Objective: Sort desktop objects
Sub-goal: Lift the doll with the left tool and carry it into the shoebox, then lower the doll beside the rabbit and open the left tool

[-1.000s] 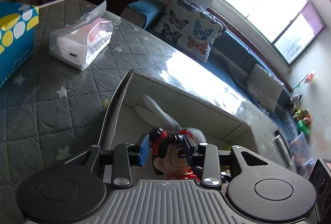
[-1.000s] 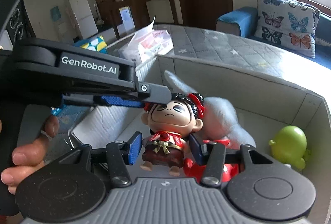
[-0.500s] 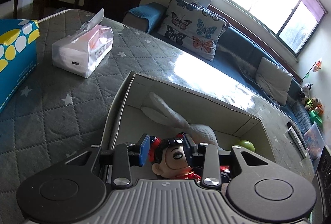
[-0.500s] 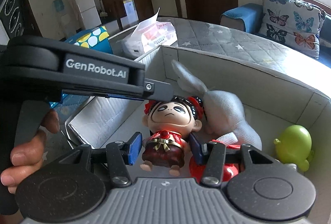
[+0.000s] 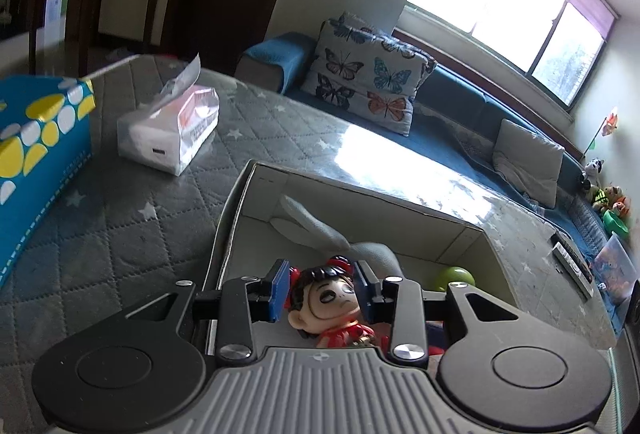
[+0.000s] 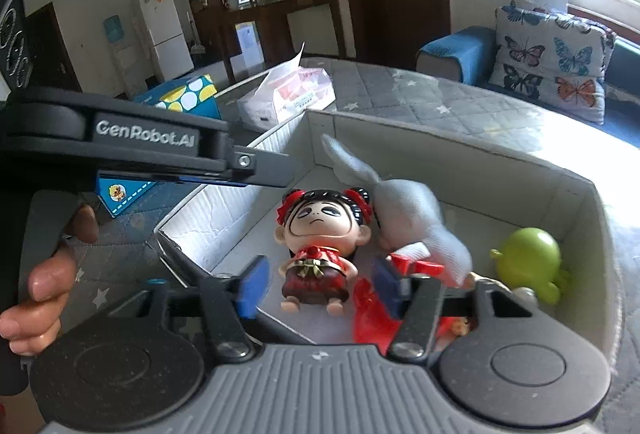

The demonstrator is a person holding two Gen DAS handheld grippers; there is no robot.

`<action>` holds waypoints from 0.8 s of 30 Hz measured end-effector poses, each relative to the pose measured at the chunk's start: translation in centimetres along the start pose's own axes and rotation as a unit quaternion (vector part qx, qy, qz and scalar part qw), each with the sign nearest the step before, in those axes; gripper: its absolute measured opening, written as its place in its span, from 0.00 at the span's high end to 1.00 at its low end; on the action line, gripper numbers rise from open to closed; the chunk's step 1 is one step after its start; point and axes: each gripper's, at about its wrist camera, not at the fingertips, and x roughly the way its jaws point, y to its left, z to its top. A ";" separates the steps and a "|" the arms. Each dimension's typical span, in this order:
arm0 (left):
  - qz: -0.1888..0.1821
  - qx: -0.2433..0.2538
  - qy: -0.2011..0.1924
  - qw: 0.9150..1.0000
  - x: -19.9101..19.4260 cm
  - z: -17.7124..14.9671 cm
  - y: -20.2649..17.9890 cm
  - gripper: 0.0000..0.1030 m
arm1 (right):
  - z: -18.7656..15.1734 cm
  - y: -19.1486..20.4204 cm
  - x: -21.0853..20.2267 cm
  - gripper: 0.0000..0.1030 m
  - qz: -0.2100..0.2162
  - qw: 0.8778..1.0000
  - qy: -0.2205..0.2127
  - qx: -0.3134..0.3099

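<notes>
Doll figurine (image 6: 318,234) lies on its back inside the open box (image 6: 460,157) on the counter (image 5: 120,226) — beside a grey plush (image 6: 416,218) and green toy (image 6: 528,258). Left gripper (image 5: 320,288) spread, pads flanking the doll's head, no contact seen. Right gripper (image 6: 320,288) spread wide — blue pads clear of the doll's legs

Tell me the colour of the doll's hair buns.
Red buns on black hair; the doll shows best in the right wrist view.
</notes>
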 end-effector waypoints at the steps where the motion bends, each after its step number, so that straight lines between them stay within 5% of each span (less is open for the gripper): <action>1: 0.001 0.003 -0.004 1.000 -0.3 -0.2 -0.2 0.64 | -0.1 0.0 -0.4 0.38 -0.002 1.000 -0.003 0.000; 24: 0.033 0.051 -0.033 0.998 -5.2 -4.1 -3.8 0.64 | -4.1 -0.7 -6.8 0.16 -0.028 0.998 -0.050 0.022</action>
